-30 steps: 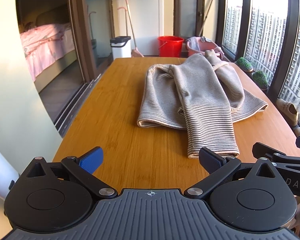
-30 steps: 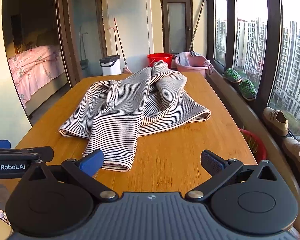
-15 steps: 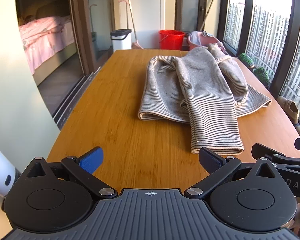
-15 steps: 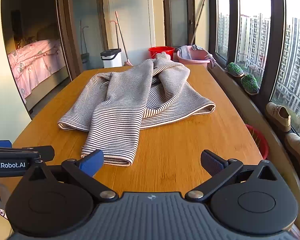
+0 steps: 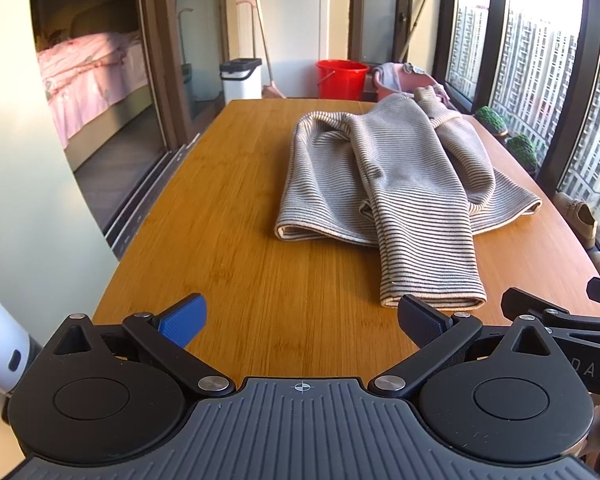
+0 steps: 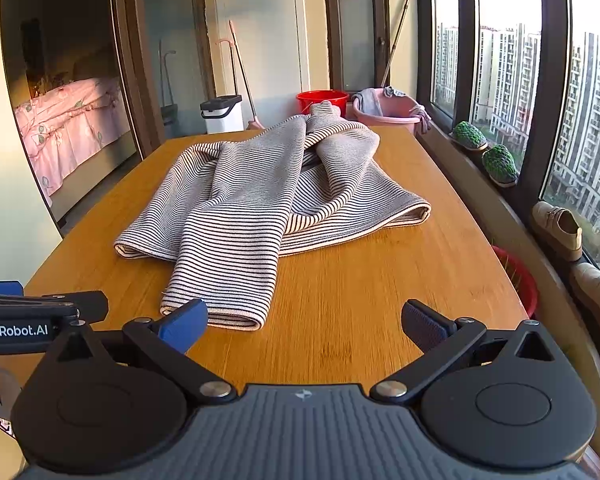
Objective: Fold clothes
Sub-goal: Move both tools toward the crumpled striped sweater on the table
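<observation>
A grey striped sweater (image 5: 396, 184) lies crumpled on the wooden table (image 5: 228, 208), one sleeve stretched toward me with its cuff (image 5: 432, 300) nearest. It also shows in the right wrist view (image 6: 256, 208), cuff (image 6: 216, 316) in front of the left fingertip. My left gripper (image 5: 302, 322) is open and empty, low over the near table edge, the cuff just beyond its right fingertip. My right gripper (image 6: 304, 322) is open and empty, just right of the cuff. Each gripper shows at the edge of the other's view.
Beyond the table's far end stand a red bucket (image 5: 342, 78), a pink basin (image 6: 384, 112) and a white bin (image 5: 241, 78). Windows, a sill with plants (image 6: 498, 162) and shoes (image 6: 558, 230) run along the right. A bedroom doorway is on the left.
Both grippers have moved forward toward the sweater; its sleeve cuff now sits closer to the fingertips. Both stay open.
</observation>
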`<move>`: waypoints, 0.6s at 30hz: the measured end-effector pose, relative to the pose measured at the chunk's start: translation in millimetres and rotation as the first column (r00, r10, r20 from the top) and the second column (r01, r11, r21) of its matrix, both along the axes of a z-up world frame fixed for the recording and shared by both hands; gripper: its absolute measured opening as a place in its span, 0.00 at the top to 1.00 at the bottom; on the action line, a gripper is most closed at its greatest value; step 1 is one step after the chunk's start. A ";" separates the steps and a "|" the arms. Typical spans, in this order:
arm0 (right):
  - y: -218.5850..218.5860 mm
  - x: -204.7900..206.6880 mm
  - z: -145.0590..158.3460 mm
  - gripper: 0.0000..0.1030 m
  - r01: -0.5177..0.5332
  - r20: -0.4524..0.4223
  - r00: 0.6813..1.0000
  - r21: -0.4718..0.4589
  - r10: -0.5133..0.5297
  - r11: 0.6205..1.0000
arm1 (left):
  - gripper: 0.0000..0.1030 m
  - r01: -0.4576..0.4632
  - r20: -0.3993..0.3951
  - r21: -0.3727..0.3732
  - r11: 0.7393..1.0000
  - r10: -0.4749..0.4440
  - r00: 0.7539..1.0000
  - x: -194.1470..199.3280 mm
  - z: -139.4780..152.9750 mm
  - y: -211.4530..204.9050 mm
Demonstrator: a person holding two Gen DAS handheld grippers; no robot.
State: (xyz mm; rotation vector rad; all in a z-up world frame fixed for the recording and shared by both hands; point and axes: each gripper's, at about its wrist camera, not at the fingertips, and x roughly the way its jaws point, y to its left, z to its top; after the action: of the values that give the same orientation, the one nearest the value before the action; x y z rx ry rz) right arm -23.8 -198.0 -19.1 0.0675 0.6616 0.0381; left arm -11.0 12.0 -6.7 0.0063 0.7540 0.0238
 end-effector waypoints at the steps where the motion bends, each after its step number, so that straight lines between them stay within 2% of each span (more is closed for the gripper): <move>1: -0.3 0.2 0.1 0.00 0.000 -0.001 1.000 0.000 0.000 1.000 | 0.00 0.000 0.000 0.000 1.000 0.000 1.000 -0.1 -0.2 0.0; 18: 0.5 2.4 -1.6 0.00 0.002 -0.012 1.000 0.006 -0.002 1.000 | 0.00 0.002 -0.004 0.001 1.000 -0.002 1.000 1.0 0.0 -1.3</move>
State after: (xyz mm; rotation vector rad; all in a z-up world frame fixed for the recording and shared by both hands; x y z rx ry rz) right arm -21.4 -197.4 -20.7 0.0744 0.6729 0.0376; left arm -10.0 10.7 -6.7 0.0087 0.7579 0.0221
